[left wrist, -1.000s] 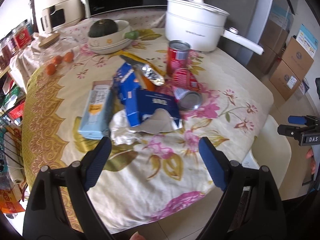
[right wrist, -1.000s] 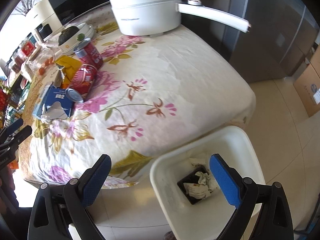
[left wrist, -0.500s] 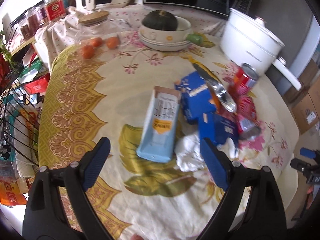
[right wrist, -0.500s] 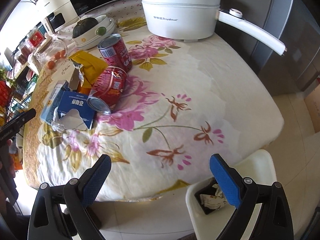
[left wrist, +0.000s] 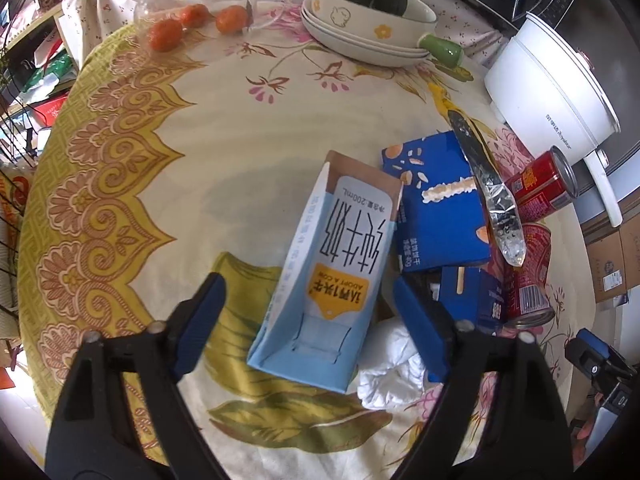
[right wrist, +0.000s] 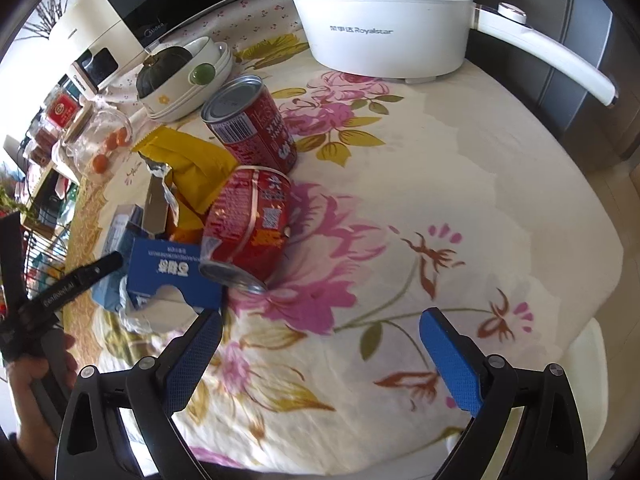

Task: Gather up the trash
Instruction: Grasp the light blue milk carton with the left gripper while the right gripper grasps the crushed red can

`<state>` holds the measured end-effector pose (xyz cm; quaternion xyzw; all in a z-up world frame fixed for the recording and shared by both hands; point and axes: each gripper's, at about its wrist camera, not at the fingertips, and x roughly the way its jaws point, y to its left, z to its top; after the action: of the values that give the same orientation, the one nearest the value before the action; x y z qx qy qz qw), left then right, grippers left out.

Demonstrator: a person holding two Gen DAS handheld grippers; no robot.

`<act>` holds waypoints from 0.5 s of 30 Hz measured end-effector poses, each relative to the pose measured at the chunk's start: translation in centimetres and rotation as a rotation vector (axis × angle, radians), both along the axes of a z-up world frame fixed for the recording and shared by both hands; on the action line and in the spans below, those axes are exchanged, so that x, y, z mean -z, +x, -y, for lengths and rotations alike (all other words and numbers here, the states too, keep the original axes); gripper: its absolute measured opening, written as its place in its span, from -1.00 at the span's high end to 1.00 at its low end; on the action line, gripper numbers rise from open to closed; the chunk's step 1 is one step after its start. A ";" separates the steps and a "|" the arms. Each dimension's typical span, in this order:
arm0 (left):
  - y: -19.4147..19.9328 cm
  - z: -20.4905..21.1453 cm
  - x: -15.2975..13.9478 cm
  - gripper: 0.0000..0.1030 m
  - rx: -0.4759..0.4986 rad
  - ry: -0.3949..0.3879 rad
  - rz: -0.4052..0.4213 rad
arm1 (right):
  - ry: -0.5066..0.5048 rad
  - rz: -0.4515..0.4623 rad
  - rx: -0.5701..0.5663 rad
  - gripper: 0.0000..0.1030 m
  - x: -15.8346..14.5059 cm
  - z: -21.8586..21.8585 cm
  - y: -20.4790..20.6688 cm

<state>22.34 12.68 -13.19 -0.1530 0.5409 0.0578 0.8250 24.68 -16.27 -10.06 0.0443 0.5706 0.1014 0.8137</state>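
Note:
A pile of trash lies on the flowered tablecloth. A light blue milk carton [left wrist: 332, 280] lies flat, its near end between the open fingers of my left gripper [left wrist: 316, 316]. Beside it are blue boxes [left wrist: 436, 208], a white crumpled tissue [left wrist: 392, 368], a foil wrapper [left wrist: 488, 184] and two red cans. In the right wrist view, a red can [right wrist: 248, 224] lies on its side, another red can [right wrist: 252, 124] stands upright, with a yellow wrapper [right wrist: 192, 164] and a blue box [right wrist: 172, 276]. My right gripper [right wrist: 320, 356] is open and empty, just in front of the lying can.
A white electric pot [right wrist: 384, 20] with a long handle stands at the back. A bowl with a dark squash [left wrist: 364, 4] sits on plates. A glass jar with oranges [left wrist: 192, 20] lies at the far left. A white bin's rim [right wrist: 592, 380] shows below the table edge.
My left gripper has moved in over the milk carton, which now lies between its fingers. My right gripper has swung from the white bin to the table, close to the cans.

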 end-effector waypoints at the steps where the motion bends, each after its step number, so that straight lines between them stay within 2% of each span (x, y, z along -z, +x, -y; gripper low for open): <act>1: 0.0 -0.1 0.1 -0.29 -0.003 -0.023 0.001 | 0.007 0.002 0.005 -0.95 0.1 -0.3 0.3; 2: 0.1 -0.1 0.2 -0.18 -0.001 -0.045 0.002 | 0.015 0.009 0.013 -0.95 0.1 -0.5 0.5; 5: 0.2 0.2 0.3 -0.10 0.027 -0.039 -0.005 | 0.056 0.026 0.046 -0.94 0.2 -1.0 1.1; 7: 0.2 0.4 0.3 -0.08 0.046 -0.026 -0.004 | 0.091 0.026 0.059 -0.94 0.5 -1.3 1.5; 12: -0.4 -0.4 -0.1 -0.07 0.038 -0.062 -0.007 | 0.125 0.022 0.094 -0.94 1.5 -2.3 2.7; 15: -0.9 -0.6 -0.7 -0.06 0.041 -0.054 0.008 | 0.149 0.016 0.107 -0.92 2.2 -2.8 3.1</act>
<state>21.46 13.32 -12.48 -0.1643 0.5422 0.0255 0.8236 27.76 -13.43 -12.25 0.1344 0.5518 0.1002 0.8170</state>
